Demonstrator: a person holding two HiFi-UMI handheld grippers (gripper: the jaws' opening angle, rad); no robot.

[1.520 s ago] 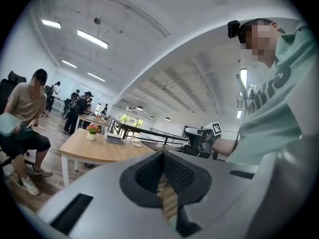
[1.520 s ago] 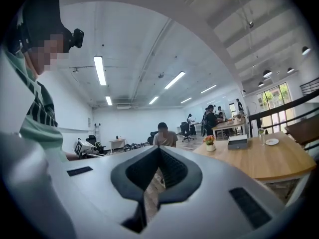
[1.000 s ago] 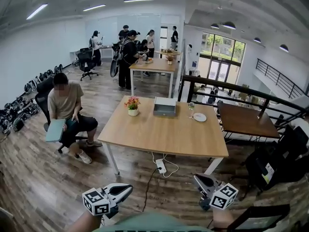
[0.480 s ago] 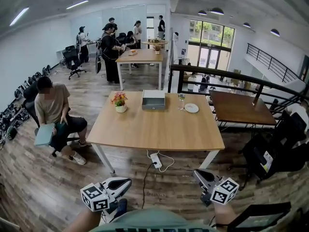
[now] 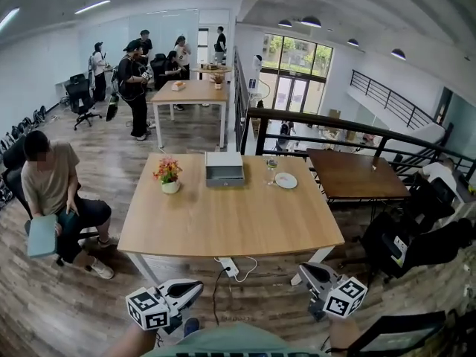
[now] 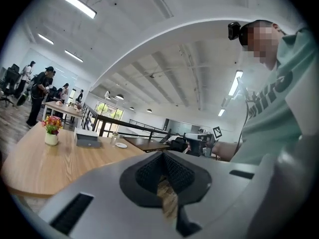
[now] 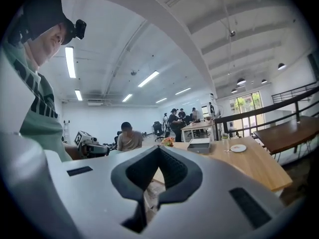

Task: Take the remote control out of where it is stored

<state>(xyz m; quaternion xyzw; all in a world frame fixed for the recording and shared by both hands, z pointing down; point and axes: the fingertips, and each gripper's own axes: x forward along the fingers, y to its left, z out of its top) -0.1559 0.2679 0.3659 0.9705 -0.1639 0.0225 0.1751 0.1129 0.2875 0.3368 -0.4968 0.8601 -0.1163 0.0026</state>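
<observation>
No remote control shows in any view. A grey drawer box (image 5: 224, 168) stands at the far side of the light wooden table (image 5: 223, 225), and it is also seen in the left gripper view (image 6: 87, 139) and the right gripper view (image 7: 199, 145). My left gripper (image 5: 193, 287) hangs low at the near left, short of the table's front edge, with its jaws shut and empty (image 6: 162, 156). My right gripper (image 5: 305, 272) is at the near right, level with the table's front corner, also shut on nothing (image 7: 158, 151).
On the table stand a flower pot (image 5: 168, 175), a glass (image 5: 271, 168) and a small plate (image 5: 285, 180). A power strip (image 5: 229, 268) lies on the floor under the front edge. A seated person (image 5: 52, 192) is at left, a dark table (image 5: 355, 173) and black bags (image 5: 416, 236) at right.
The table has come nearer and shifted left in the head view as I walk toward it. Both grippers keep their places low in the frame, jaws unchanged.
</observation>
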